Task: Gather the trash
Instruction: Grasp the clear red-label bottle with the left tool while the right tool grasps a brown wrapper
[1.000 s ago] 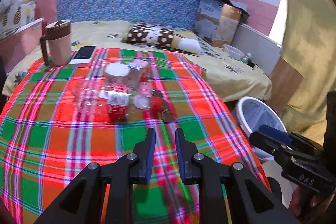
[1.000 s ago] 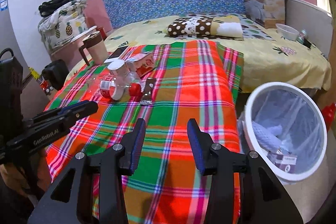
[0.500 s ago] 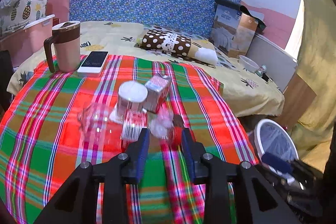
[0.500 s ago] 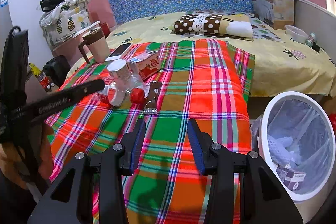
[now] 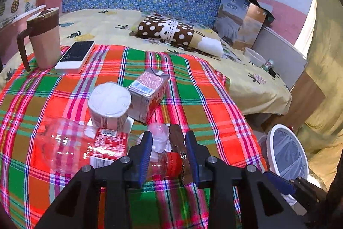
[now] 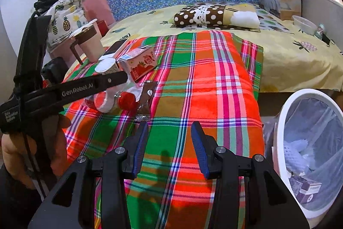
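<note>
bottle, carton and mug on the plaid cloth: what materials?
Bottle: clear thin plastic, glossy, the plaid shows through; red cap, printed label. Carton: coated paperboard, folded seams, silvery sheen on the barcode side. Mug: looks like matte beige ceramic with a brown band and handle; could be plastic, hard to tell.

Plastic bottle [image 5: 85,147]: clear, crushed, red label and red cap [image 5: 174,163], lying on its side on the plaid-covered surface, cap end pointing right.
Brown wrapper [image 5: 180,149]: flat, dark, lying just beside the cap.
Small clear cup [image 5: 159,136]: tipped over, touching the bottle's neck.
White-lidded cup [image 5: 109,105]: upright, just behind the bottle.
Carton [image 5: 148,93]: pink and silver, tilted, touching the white-lidded cup.
Trash bin [image 6: 285,121]: white rim, clear liner, on the floor to the right, with a small box [image 6: 305,190] and white crumpled material inside.
</note>
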Tool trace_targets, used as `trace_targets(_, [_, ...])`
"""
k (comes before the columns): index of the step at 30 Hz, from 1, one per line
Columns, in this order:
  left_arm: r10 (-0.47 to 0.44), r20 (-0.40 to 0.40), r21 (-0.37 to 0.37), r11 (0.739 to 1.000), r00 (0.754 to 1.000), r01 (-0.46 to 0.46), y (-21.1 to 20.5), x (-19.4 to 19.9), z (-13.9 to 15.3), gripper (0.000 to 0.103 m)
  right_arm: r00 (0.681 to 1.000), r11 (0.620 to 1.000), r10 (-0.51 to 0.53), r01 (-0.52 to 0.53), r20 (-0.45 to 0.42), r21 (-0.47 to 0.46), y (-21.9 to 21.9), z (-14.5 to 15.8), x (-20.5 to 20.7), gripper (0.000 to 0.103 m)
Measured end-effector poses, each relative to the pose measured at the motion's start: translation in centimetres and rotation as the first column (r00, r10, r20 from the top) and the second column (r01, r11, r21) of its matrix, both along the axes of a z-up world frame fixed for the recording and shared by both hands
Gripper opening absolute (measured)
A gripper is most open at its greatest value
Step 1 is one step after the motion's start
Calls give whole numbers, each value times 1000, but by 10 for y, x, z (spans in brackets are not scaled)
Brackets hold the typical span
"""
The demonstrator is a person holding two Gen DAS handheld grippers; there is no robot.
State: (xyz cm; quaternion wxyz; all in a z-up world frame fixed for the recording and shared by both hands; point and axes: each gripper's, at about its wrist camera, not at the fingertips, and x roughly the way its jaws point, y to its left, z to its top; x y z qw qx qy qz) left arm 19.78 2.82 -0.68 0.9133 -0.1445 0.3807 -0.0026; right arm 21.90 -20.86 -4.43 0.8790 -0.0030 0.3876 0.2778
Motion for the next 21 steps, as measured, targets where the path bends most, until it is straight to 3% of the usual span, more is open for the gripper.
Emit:
trace_targets(9, [19,-39,21,1000,999,-18,18,-62,-6,32,1000,1000,17,-17,2,-1,6,2,-2,43])
trace_targets(13, [114,-40,36,993,993,-112,44,-100,-5,32,999,999,39,-39,-2,4,13,1,-3,43])
trace_targets(18, [231,13,52,972,973,-231,73,-129,6,32,998,998,70,-70,6,7,25,3,-4,43])
trace_targets(21, [268,9,19,963,963,-268,89,-119,8,46,997,997,72,-72,2,12,30,3,-1,43])
